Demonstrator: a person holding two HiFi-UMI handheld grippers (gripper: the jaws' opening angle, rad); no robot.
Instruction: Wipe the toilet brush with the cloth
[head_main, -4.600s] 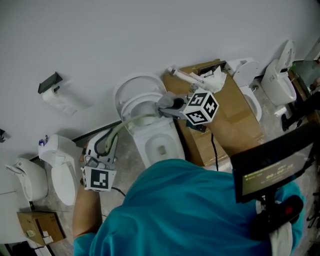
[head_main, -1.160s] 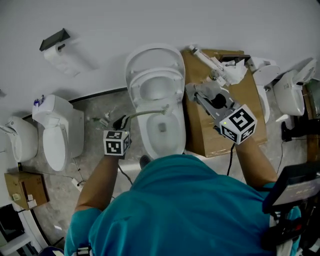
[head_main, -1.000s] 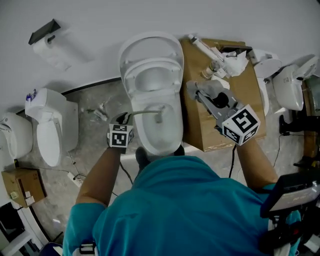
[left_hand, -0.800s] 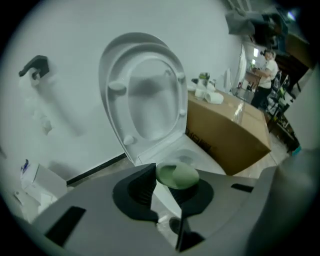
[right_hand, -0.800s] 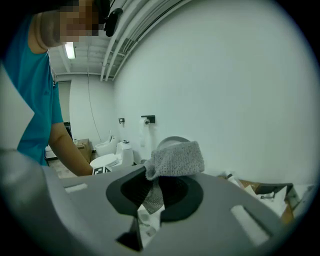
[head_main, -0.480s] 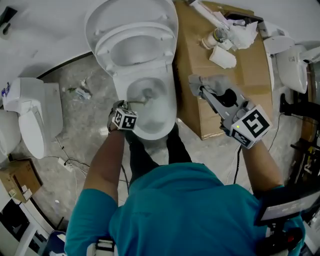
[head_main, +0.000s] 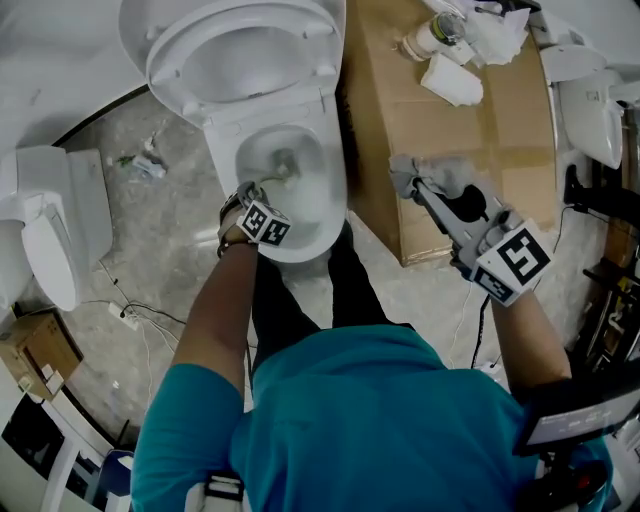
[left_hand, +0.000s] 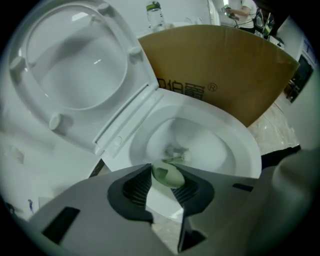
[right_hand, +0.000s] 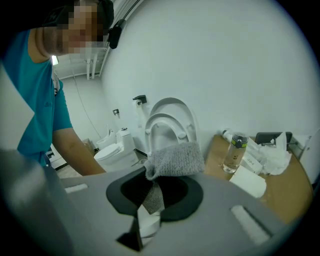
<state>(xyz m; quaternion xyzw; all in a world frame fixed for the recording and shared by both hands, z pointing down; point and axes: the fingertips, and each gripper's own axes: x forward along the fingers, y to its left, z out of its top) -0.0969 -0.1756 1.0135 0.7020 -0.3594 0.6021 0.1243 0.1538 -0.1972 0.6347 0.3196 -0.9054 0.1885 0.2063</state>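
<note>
The toilet brush has a pale green handle (left_hand: 167, 175), and my left gripper (left_hand: 166, 181) is shut on its end. Its bristle head (head_main: 283, 165) is down inside the white toilet bowl (head_main: 322, 215), also seen at the bowl's bottom as the brush head (left_hand: 175, 151). In the head view my left gripper (head_main: 260, 195) hangs over the bowl's front rim, pointing steeply down. My right gripper (head_main: 418, 183) is shut on a grey cloth (head_main: 435, 170) above the cardboard box. The cloth (right_hand: 175, 159) bunches up over the right jaws (right_hand: 152, 195). Brush and cloth are well apart.
The toilet's lid and seat (head_main: 235, 55) stand raised. A large cardboard box (head_main: 440, 120) sits right of the toilet with a bottle (right_hand: 234, 152), a paper roll (head_main: 450, 82) and crumpled tissue on it. More toilets stand at the left (head_main: 45, 230) and right (head_main: 590, 100). The person's legs touch the bowl's front.
My left gripper has gone down and the brush head has dropped from above the rim into the bowl. My right gripper has sunk a little, still holding the cloth over the box.
</note>
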